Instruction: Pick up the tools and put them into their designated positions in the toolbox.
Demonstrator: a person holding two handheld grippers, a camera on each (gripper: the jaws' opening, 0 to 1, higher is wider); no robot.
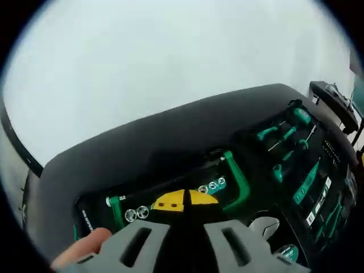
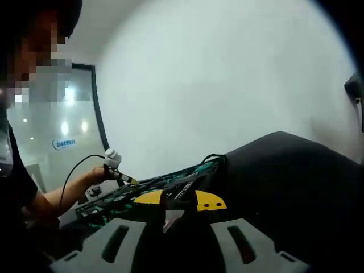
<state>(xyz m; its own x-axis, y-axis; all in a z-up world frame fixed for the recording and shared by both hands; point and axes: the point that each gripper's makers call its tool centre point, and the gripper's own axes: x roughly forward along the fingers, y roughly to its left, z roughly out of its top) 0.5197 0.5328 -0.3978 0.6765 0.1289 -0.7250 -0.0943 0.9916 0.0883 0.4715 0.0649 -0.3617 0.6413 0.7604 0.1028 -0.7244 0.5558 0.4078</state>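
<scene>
The left gripper point(image 1: 183, 242) rises grey from the bottom of the left gripper view, its two jaws set apart with a dark gap between them and nothing that can be made out held there. Just beyond its tips lies a yellow-and-black tool point(image 1: 185, 201), resting in the near part of the open toolbox point(image 1: 170, 136), beside a row of shiny sockets point(image 1: 211, 185) and a green-handled tool point(image 1: 238, 179) bent along the tray's edge. Further right in the same view, green-handled screwdrivers point(image 1: 281, 136) sit in their slots, and a fingertip point(image 1: 85, 247) shows by the left jaw. In the right gripper view, the right gripper point(image 2: 173, 242) likewise stands parted, a yellow piece point(image 2: 207, 201) and something small and pale just past its tips (whether the jaws touch either cannot be told). The tray with its green tools point(image 2: 170, 182) stretches away to the left, where a person's hand point(image 2: 99, 172) holds a cabled device near its far end. The step in hand looks to be seating or fetching the yellow tool at the tray's near edge; the next move would call for a square approach over it and a firm close before lifting or pressing it home.
</scene>
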